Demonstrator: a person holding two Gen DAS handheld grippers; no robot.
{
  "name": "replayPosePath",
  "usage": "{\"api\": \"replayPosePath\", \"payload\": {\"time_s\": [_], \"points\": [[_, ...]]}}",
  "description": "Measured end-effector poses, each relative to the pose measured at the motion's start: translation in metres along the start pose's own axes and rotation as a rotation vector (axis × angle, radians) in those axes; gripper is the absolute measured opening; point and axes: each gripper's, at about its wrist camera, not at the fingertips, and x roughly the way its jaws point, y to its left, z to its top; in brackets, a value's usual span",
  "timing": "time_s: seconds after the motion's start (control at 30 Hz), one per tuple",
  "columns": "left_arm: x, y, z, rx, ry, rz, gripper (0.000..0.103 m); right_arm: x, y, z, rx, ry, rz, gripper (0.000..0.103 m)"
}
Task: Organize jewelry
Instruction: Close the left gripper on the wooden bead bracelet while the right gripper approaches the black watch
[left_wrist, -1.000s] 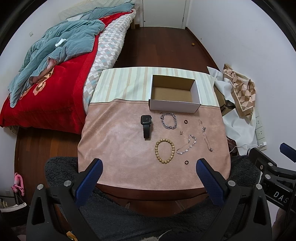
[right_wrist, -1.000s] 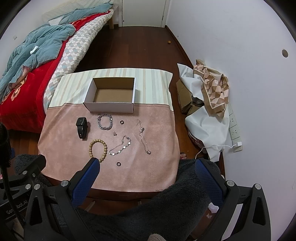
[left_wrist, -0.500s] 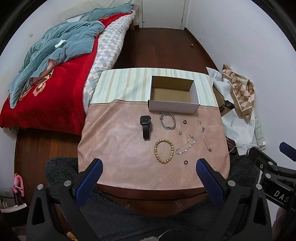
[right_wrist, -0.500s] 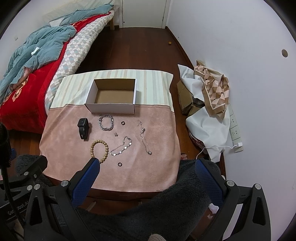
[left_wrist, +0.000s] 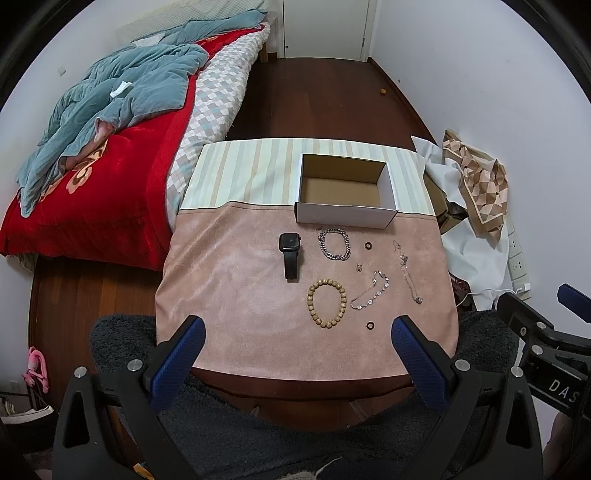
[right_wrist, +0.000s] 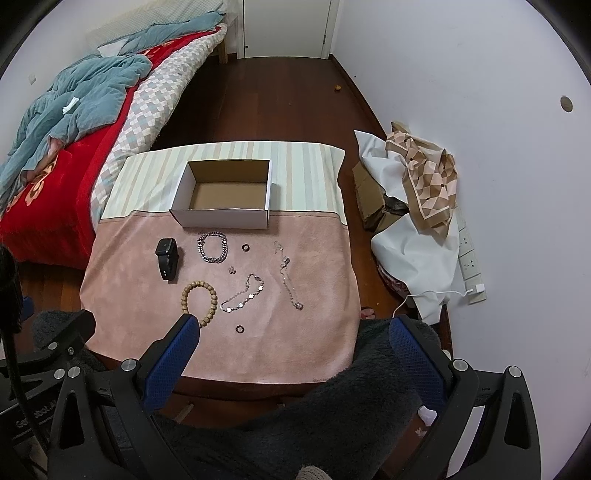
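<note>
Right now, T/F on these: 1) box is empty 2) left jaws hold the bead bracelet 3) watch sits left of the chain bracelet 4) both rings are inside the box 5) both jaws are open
1) The cardboard box is empty: true.
2) The left gripper holds the wooden bead bracelet: false, it holds nothing; the bracelet lies on the table.
3) The smartwatch lies left of the silver chain bracelet: true.
4) Both rings are in the box: false, the far ring and near ring lie on the cloth.
5) Left gripper and right gripper open: true.

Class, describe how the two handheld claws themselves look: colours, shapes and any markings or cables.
Each claw, left claw and right claw, has two blue textured pads on black triangular-cutout frames with silver screws. White lettering, partly readable, marks each body. A black cable runs beside the left one. No sleeves show.
</note>
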Motion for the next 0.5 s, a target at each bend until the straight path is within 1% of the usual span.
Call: {"api": "replayPosePath", "payload": {"time_s": [0.07, 0.17, 0.23, 0.33, 0.43, 0.5], "points": [[0.003, 0.001, 0.002, -0.007, -0.005, 0.007, 0.103, 0.004, -0.001, 0.000, 0.009, -0.002, 0.002, 0.103], [0.017, 0.002, 0.009, -0.009, -0.018, 0.045, 0.103, 0.018, -0.002, 0.004, 0.030, -0.005, -0.004, 0.103], [0.032, 0.004, 0.013, -0.006, -0.021, 0.083, 0.103, 0.032, -0.004, 0.008, 0.043, 0.002, -0.003, 0.103], [0.061, 0.006, 0.020, 0.005, -0.010, 0.139, 0.103, 0.060, -0.006, 0.014, 0.057, 0.023, -0.010, 0.103], [0.092, 0.009, 0.020, 0.013, 0.019, 0.164, 0.103, 0.097, -0.009, 0.019, 0.072, 0.068, -0.007, 0.103], [0.113, 0.010, 0.018, 0.025, 0.046, 0.160, 0.103, 0.121, -0.012, 0.020, 0.083, 0.096, 0.002, 0.103]]}}
